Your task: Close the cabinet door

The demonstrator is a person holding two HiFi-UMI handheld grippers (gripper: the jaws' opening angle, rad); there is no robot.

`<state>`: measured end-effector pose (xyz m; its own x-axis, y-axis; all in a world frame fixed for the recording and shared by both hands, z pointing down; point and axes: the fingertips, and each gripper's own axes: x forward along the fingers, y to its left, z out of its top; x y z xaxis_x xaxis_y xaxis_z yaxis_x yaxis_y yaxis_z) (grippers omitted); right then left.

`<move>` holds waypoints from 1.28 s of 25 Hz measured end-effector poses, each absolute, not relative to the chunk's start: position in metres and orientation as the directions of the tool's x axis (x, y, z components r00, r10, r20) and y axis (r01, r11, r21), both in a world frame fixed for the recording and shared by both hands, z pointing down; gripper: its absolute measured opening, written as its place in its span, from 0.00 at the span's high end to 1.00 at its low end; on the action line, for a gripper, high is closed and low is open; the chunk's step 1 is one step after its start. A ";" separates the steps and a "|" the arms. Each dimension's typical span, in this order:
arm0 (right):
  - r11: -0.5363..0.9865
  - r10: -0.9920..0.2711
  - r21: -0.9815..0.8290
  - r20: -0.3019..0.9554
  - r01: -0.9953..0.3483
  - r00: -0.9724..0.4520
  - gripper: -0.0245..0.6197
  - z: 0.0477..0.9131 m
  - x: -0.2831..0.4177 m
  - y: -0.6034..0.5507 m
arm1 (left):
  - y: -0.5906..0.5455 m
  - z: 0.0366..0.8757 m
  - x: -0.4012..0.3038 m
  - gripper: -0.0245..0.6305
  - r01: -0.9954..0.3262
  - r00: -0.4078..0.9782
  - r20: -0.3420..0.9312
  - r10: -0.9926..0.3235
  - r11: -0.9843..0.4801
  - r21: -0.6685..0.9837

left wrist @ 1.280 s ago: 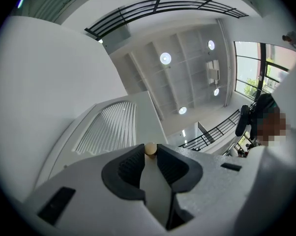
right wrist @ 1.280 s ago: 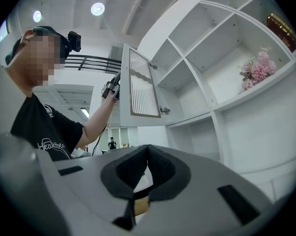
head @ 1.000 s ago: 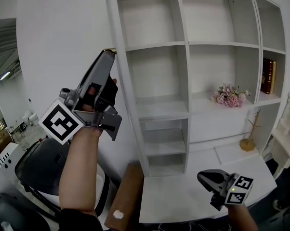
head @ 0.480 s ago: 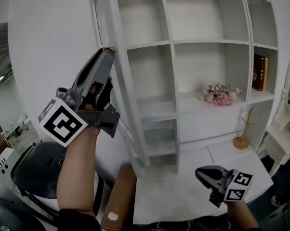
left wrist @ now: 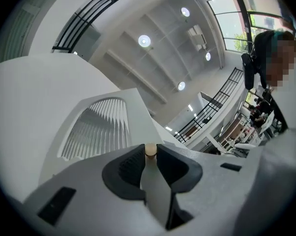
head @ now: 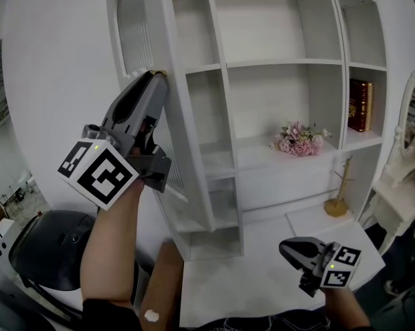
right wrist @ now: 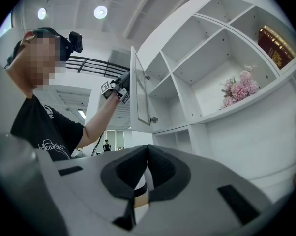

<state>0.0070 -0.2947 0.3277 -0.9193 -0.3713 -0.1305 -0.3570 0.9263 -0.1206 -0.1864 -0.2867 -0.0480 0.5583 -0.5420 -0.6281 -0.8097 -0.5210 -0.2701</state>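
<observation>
Entering the items as we find them.

1. Door [head: 135, 33]: white, with an arched ribbed panel. It hangs on the left column of the cabinet [head: 283, 62] and stands out from it at an angle, not shut. In the right gripper view we see metal hinges [right wrist: 152, 119] on its inner edge.
2. Knob [left wrist: 150, 150]: small and tan, at the door's free edge.
3. Left gripper [head: 154, 78]: raised on an outstretched arm, tips tilted upward against the door's free edge. Its jaws stand narrow, clamped on the knob from both sides. The knob sits at the very tips, with the ribbed panel just behind and to the left of them.
4. Right gripper [head: 288, 249]: low over the desk [head: 262, 281], well apart from the door. Its jaws are together with nothing between them.
5. Shelves: pink flowers [head: 297, 138] lie on the middle shelf. A dark red book [head: 360, 105] stands upright in the right column, above and to the right of the flowers.
6. Wooden stand [head: 340, 192]: small, on the white surface at the cabinet's foot.
7. Chair [head: 42, 243]: black, below the left arm.
</observation>
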 end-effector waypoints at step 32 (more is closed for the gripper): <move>0.898 -0.437 -0.122 -0.147 -0.423 -0.887 0.95 0.333 0.103 -0.344 | -0.408 -0.046 -0.126 0.85 -0.903 0.410 -0.593 -0.692 -0.217 -0.371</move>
<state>0.1033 -0.3440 0.3333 -0.8872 -0.4374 -0.1465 -0.4226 0.8980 -0.1220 -0.1262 -0.4085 -0.0464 0.4105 -0.6923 -0.5935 -0.9029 -0.2174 -0.3708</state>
